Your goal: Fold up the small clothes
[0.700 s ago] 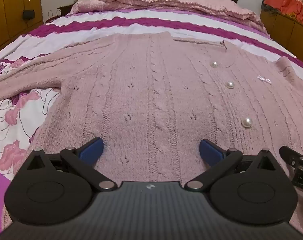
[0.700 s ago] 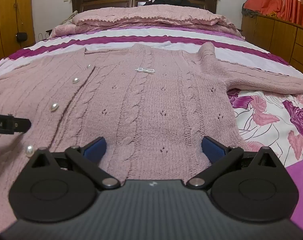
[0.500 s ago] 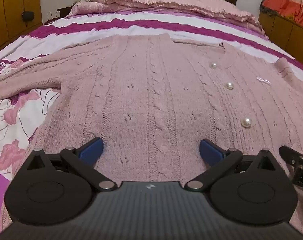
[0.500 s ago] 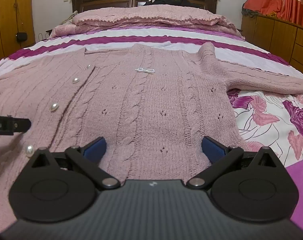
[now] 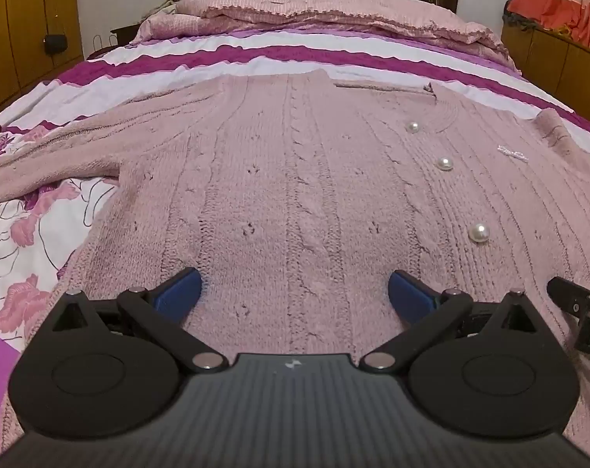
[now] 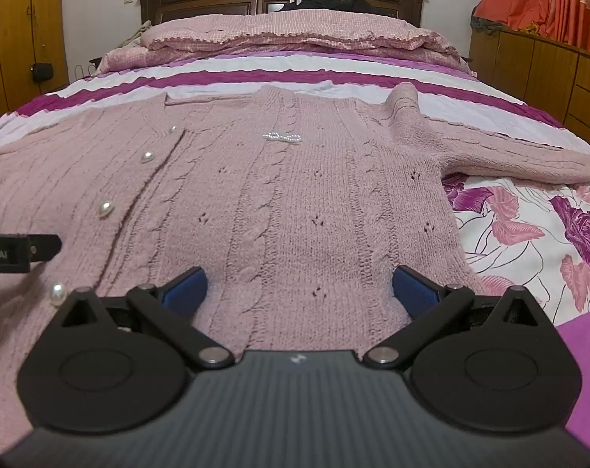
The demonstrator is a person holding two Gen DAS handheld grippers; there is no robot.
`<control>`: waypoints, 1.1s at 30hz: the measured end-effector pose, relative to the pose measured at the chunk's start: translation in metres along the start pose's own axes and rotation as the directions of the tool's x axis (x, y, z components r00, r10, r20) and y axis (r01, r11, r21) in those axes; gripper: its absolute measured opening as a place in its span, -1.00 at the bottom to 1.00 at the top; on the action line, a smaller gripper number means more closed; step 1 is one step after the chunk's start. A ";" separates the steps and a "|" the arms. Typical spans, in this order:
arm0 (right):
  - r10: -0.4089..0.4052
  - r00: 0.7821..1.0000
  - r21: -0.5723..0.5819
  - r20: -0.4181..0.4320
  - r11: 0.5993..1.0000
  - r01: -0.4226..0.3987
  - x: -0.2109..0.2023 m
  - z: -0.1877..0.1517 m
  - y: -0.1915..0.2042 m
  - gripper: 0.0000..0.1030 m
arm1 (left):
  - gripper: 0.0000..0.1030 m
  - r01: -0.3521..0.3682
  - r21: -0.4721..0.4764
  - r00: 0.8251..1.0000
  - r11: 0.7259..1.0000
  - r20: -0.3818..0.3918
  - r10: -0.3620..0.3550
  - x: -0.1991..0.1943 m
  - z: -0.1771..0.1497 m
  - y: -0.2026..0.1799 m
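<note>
Across the bed (image 6: pixel 334 74), striped up by the pillows and floral nearer the cameras, a pink cable-knit cardigan (image 5: pixel 295 195) lies spread flat, front up. Long axis runs straight away from both grippers, hem nearest, neckline toward the headboard. Sleeves out sideways: one (image 5: pixel 49 156) trails off left in the left wrist view, the other (image 6: pixel 501 152) stretches right in the right wrist view. Pearl buttons (image 5: pixel 479 232) mark the placket, which sits between the two grippers. Left gripper (image 5: pixel 295 288) hovers over the hem of its own half, so it is nearer the left sleeve; right gripper (image 6: pixel 299 284) likewise over the other half, nearer the right sleeve. Both sets of jaws stand at full spread, nothing between the blue pads; whether the pads graze the knit cannot be told. Likely next: each takes its side inward.
</note>
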State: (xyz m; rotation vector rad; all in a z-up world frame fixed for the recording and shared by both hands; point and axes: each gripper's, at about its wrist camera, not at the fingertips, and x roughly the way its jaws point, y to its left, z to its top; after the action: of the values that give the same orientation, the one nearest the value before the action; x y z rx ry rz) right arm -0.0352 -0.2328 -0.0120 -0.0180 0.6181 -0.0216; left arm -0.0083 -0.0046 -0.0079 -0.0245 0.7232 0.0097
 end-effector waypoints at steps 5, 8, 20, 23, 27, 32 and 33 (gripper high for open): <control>-0.002 1.000 -0.001 0.000 1.000 0.002 0.000 0.000 0.000 1.00 | 1.00 -0.001 0.002 1.000 1.000 0.011 0.001 -0.002 -0.002 0.000; -0.002 1.000 -0.002 0.000 1.000 0.002 0.000 0.000 0.001 1.00 | 1.00 -0.001 0.002 1.000 1.000 0.016 0.001 -0.003 -0.003 0.001; -0.003 1.000 -0.003 0.000 1.000 0.003 0.000 0.000 0.001 1.00 | 1.00 0.000 0.002 1.000 1.000 0.018 0.000 -0.003 -0.003 0.001; -0.004 1.000 -0.003 0.000 1.000 0.004 0.000 0.000 0.001 1.00 | 1.00 0.000 0.002 1.000 1.000 0.019 0.000 -0.005 -0.004 0.001; -0.003 1.000 -0.003 0.000 1.000 0.003 0.000 0.000 0.001 1.00 | 1.00 0.000 0.003 1.000 1.000 0.019 0.000 -0.005 -0.004 0.001; -0.004 1.000 -0.003 0.000 1.000 0.004 0.000 0.000 0.001 1.00 | 1.00 -0.001 0.003 1.000 1.000 0.019 0.000 -0.005 -0.004 0.001; -0.003 1.000 -0.003 0.000 1.000 0.003 0.000 0.000 0.001 1.00 | 1.00 -0.001 0.003 1.000 1.000 0.020 0.001 -0.005 -0.004 0.001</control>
State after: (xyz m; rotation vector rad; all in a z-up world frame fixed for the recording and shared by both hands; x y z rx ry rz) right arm -0.0350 -0.2318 -0.0123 -0.0223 0.6179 -0.0240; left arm -0.0148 -0.0037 -0.0079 -0.0217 0.7036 0.0095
